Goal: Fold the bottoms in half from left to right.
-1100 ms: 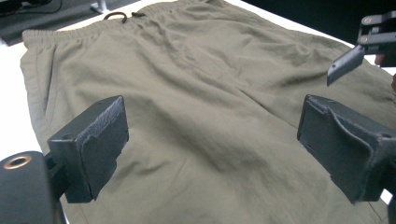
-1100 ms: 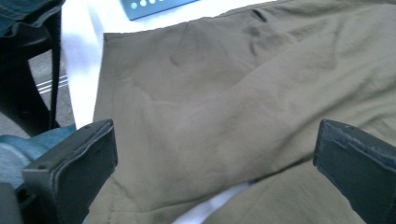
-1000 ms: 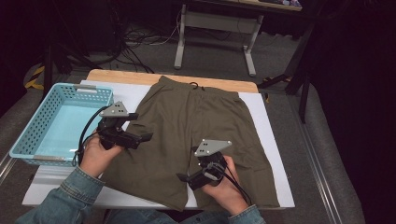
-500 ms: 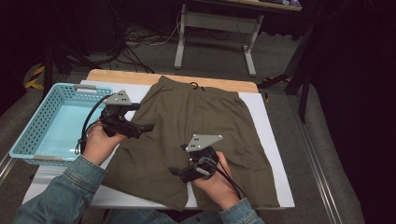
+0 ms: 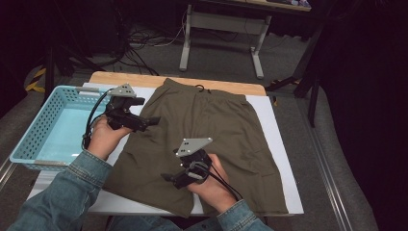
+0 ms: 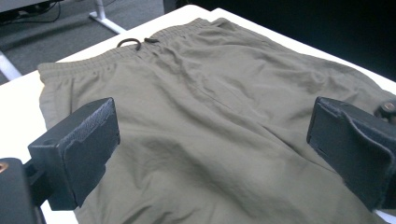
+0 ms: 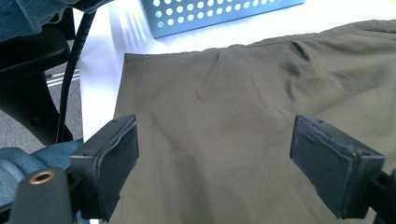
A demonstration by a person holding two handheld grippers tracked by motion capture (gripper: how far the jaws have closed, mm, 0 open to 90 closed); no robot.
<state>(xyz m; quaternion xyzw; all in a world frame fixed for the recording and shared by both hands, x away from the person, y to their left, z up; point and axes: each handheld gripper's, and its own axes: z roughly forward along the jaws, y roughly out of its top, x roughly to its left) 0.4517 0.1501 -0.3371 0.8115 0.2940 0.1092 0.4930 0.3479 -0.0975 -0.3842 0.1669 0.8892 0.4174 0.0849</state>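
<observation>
Olive drawstring shorts [image 5: 207, 139]: flat on white table sheet [image 5: 284, 159], beneath both jaw pairs. Left gripper [image 5: 153, 120]: jaws wide, empty, waistband beyond. Right gripper [image 5: 166, 177]: jaws just narrowed, gaping, nothing between. Blue perforated basket [image 5: 45, 130]: beyond right jaws, past hem.

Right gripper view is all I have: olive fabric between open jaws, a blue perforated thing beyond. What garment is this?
Observer: A pair of shorts, spread flat on the white table, waistband at the far edge.
Operator: Any drawstring?
Observer: Yes, a dark cord loop lies at the middle of the waistband.
Operator: Where is the left gripper?
Observer: The left gripper hovers over the shorts' edge on the basket's side, jaws wide open, nothing between them.
Operator: And the blue thing?
Observer: A basket left of the shorts, nothing inside it.
</observation>
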